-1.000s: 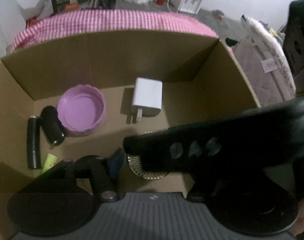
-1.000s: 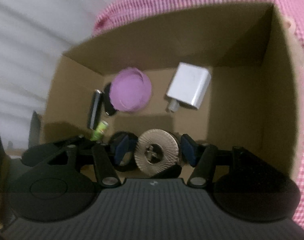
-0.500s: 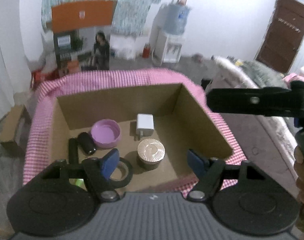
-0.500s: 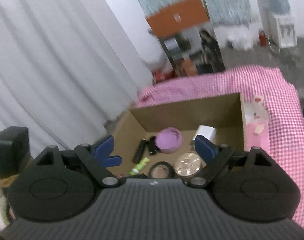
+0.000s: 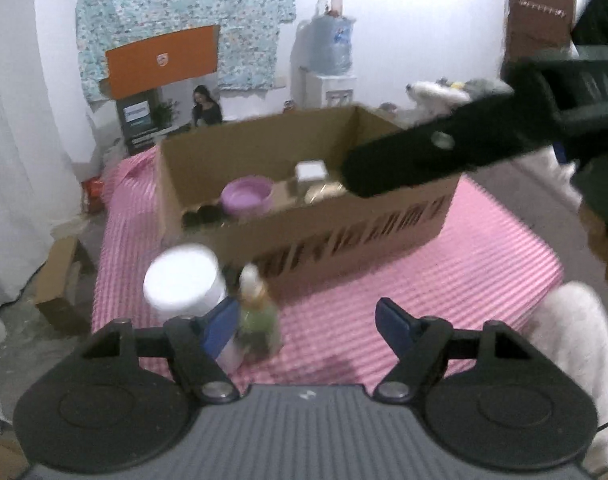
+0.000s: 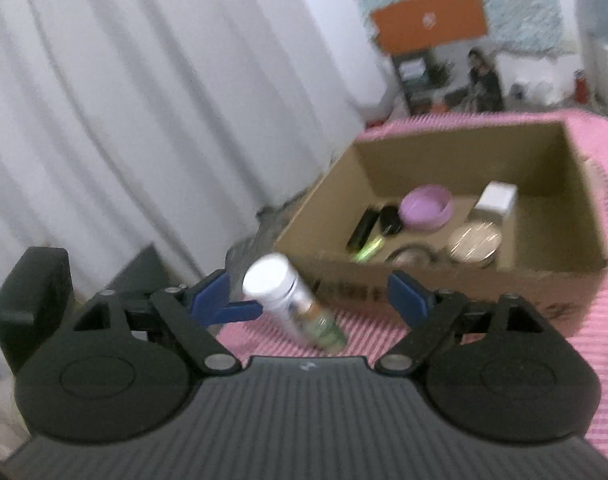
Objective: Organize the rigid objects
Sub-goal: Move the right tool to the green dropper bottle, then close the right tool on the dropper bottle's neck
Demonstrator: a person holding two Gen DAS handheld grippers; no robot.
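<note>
A cardboard box (image 5: 364, 236) (image 6: 552, 280) stands on the pink checked cloth (image 5: 444, 280). In it lie a purple bowl (image 5: 245, 196) (image 6: 426, 208), a white charger (image 5: 311, 170) (image 6: 496, 198), a gold-lidded tin (image 6: 474, 242), a black ring, dark tubes and a green tube (image 6: 368, 249). A white-capped bottle (image 5: 183, 284) (image 6: 291, 300) and a small green bottle (image 5: 257, 312) stand on the cloth before the box. My left gripper (image 5: 304, 328) is open beside them. My right gripper (image 6: 312, 296) is open, with the white-capped bottle between its fingers, untouched.
White curtains (image 6: 143, 100) hang at the left. The right gripper's arm (image 5: 464, 148) crosses the upper right of the left wrist view. A small cardboard box (image 5: 59, 276) sits on the floor at left. A white soft thing (image 5: 576, 352) lies at the right.
Both grippers have pulled back from over the box to low in front of it. The right gripper let go of the gold-lidded tin, which now sits in the box.
</note>
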